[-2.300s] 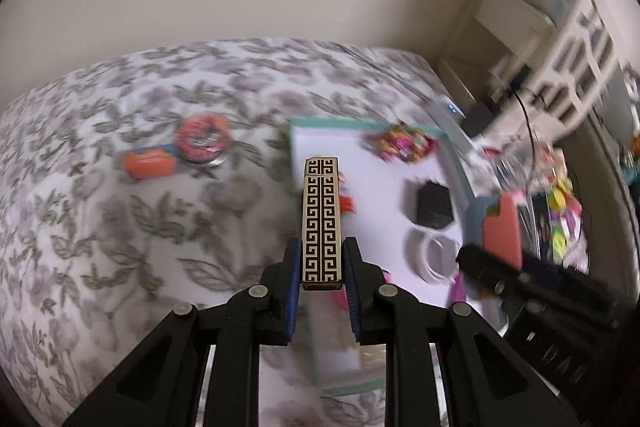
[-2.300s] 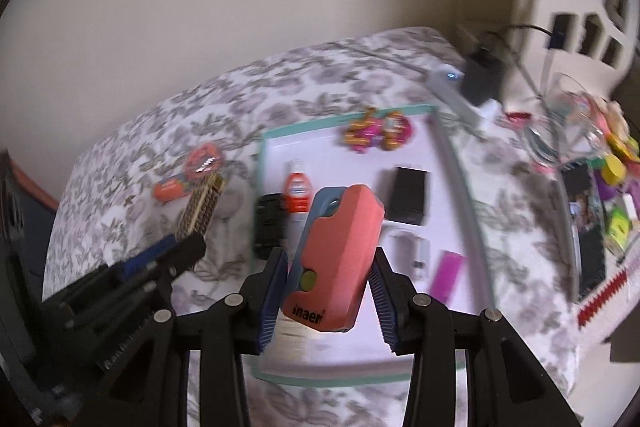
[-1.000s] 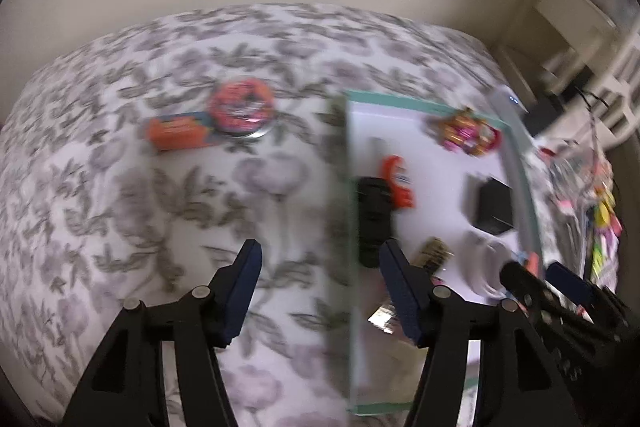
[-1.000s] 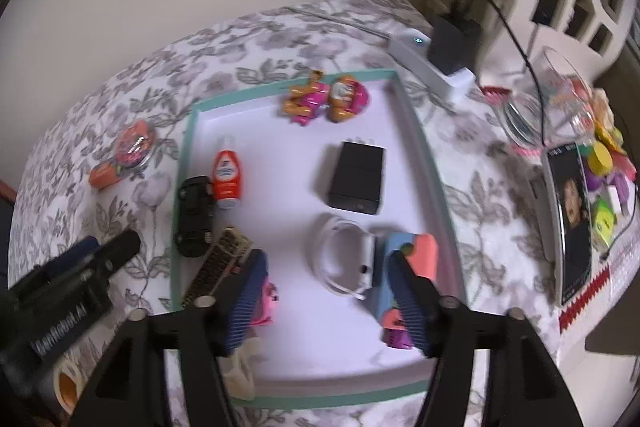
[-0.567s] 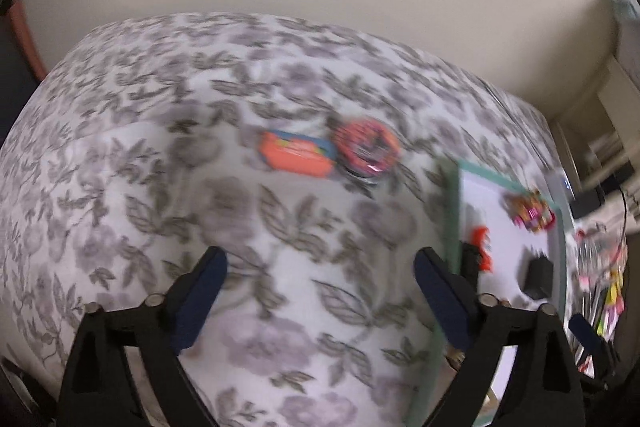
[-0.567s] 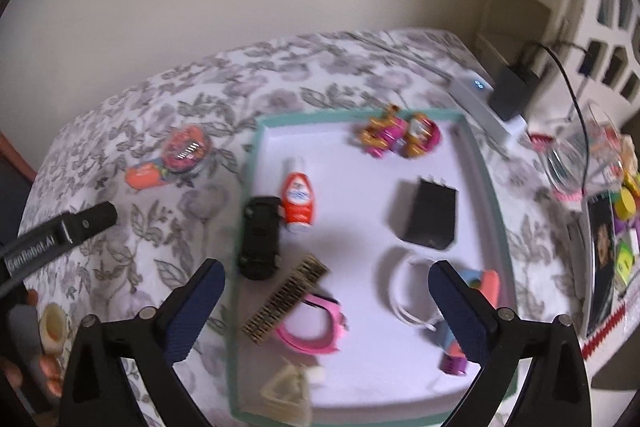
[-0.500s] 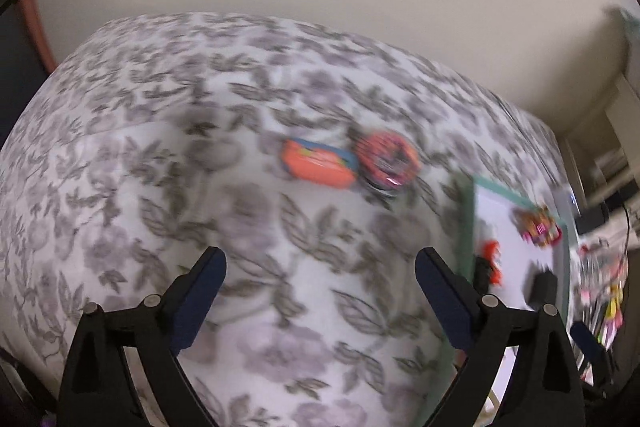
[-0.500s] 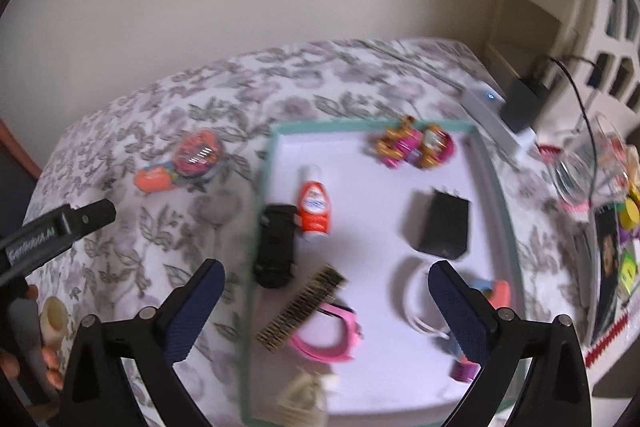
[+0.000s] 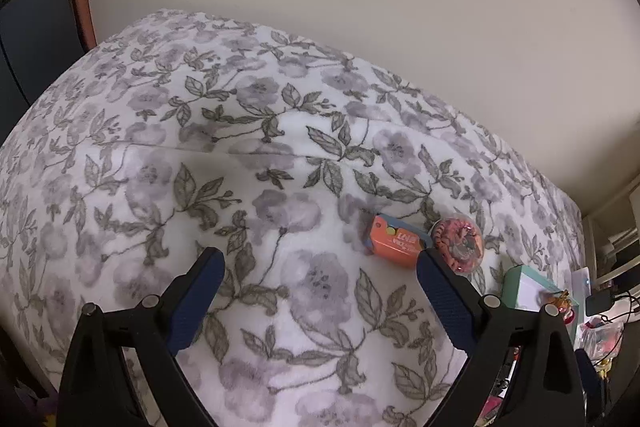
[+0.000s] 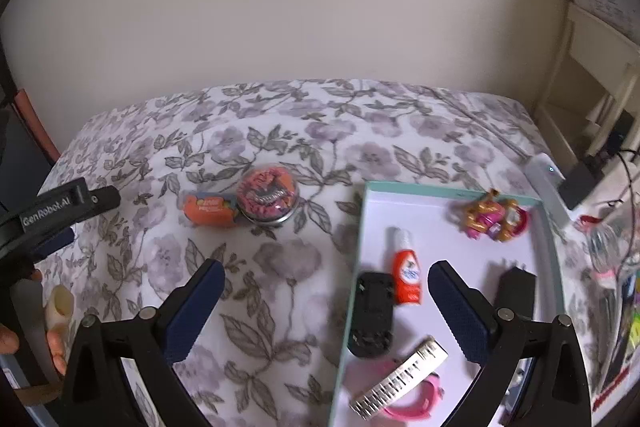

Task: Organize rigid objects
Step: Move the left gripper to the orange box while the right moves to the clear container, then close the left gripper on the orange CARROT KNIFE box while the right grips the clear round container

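An orange box (image 9: 394, 241) and a round pink tin (image 9: 458, 243) lie side by side on the floral bedspread, outside the teal-rimmed white tray (image 10: 362, 227). Both also show in the right wrist view, the box (image 10: 209, 207) left of the tin (image 10: 267, 193). The tray holds a black toy car (image 10: 371, 313), a red-and-white bottle (image 10: 406, 277), a patterned gold bar (image 10: 400, 379), a pink band (image 10: 412, 407), a black block (image 10: 516, 293) and a pink-and-gold toy (image 10: 494, 215). My left gripper (image 9: 318, 301) is open and empty, left of the box. My right gripper (image 10: 326, 311) is open and empty above the tray's left edge.
A wall runs behind the bed. A white shelf unit (image 10: 596, 75) and a charger with cables (image 10: 580, 183) stand at the right. The left tool's body (image 10: 52, 215) shows at the left in the right wrist view.
Both grippers let go of the patterned bar and the coral case into the tray and opened wide. Both views then swung left toward the orange box and the tin.
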The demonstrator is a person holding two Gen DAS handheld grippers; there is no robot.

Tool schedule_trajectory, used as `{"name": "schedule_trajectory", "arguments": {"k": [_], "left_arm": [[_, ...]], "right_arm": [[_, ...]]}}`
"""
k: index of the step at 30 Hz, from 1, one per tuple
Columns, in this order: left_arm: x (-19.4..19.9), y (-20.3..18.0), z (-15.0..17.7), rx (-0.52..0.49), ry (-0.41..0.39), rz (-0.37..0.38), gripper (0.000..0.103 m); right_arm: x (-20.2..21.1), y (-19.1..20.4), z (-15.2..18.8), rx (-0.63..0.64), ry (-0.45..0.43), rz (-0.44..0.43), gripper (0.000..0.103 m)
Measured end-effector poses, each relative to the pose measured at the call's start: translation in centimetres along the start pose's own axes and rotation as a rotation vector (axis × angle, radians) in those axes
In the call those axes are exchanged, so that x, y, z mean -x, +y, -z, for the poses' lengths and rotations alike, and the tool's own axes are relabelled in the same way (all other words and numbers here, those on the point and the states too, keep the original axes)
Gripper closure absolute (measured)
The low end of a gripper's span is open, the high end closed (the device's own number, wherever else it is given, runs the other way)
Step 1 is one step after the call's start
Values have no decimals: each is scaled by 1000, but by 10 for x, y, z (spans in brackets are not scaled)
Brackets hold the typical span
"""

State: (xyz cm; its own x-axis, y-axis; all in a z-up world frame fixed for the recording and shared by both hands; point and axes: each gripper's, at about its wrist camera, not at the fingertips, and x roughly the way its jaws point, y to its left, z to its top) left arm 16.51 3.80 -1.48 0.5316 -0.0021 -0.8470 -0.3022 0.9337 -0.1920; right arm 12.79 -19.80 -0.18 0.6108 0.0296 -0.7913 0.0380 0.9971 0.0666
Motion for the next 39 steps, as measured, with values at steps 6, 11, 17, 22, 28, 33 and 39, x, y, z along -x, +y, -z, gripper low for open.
{"name": "schedule_trajectory", "arguments": {"k": [6, 11, 17, 22, 28, 33, 39], "left_arm": [[-29, -13, -14, -25, 36, 15, 6], [-56, -32, -17, -76, 61, 33, 6], [-83, -47, -16, -150, 88, 40, 6], [-95, -52, -16, -190, 115, 91, 6], [-106, -72, -3, -294, 157, 118, 6], [-111, -78, 4, -330, 147, 81, 6], [-114, -67, 0, -289, 138, 71, 7]], "right_arm": [[-27, 4, -17, -11, 16, -44, 0], [-59, 7, -26, -28, 44, -67, 2], [-79, 6, -36, -26, 27, -35, 3], [-83, -9, -43, -82, 6, -38, 3], [-86, -21, -43, -136, 16, -35, 3], [-90, -13, -40, -110, 23, -42, 5], [-94, -1, -37, -71, 31, -44, 7]]}}
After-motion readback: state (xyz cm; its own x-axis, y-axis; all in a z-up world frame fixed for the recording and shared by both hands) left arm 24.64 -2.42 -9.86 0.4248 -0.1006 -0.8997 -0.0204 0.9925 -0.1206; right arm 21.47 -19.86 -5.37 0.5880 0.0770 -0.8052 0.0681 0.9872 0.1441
